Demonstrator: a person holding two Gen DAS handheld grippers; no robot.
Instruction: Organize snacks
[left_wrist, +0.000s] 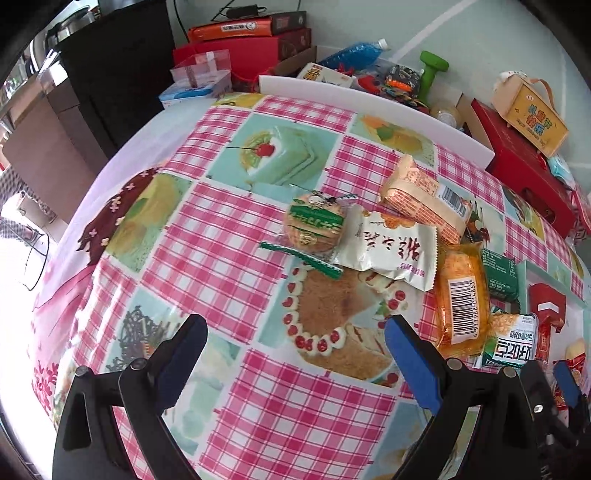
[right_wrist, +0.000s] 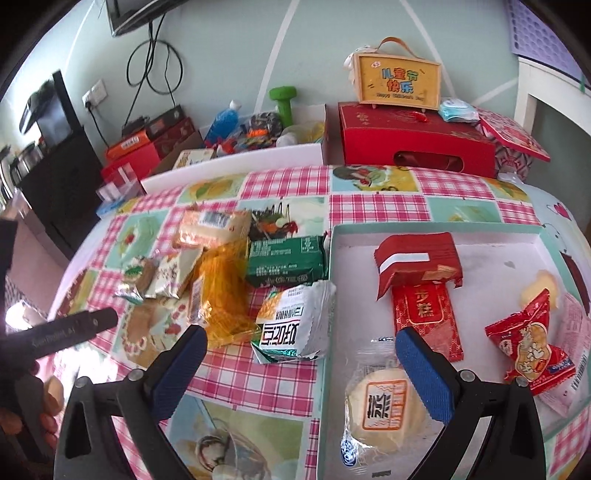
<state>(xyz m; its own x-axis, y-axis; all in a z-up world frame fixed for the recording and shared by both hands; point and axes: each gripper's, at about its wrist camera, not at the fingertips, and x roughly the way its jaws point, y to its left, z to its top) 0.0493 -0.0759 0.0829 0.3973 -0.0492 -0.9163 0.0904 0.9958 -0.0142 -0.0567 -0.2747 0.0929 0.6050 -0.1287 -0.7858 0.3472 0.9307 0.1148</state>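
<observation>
My left gripper is open and empty, low over the checked tablecloth, short of a green-banded biscuit pack and a white wrapped snack. An orange pack and a peach brick-pattern pack lie to the right. My right gripper is open, straddling the left wall of a shallow mint tray. A white-green pouch lies just ahead between the fingers. The tray holds a round pastry, red packets and a red rice-cracker pack.
A green pack and an orange wrapper lie left of the tray. Behind the table stand a red gift box, a yellow handled box, a green dumbbell and a cluttered cardboard box. A hand holds the left tool.
</observation>
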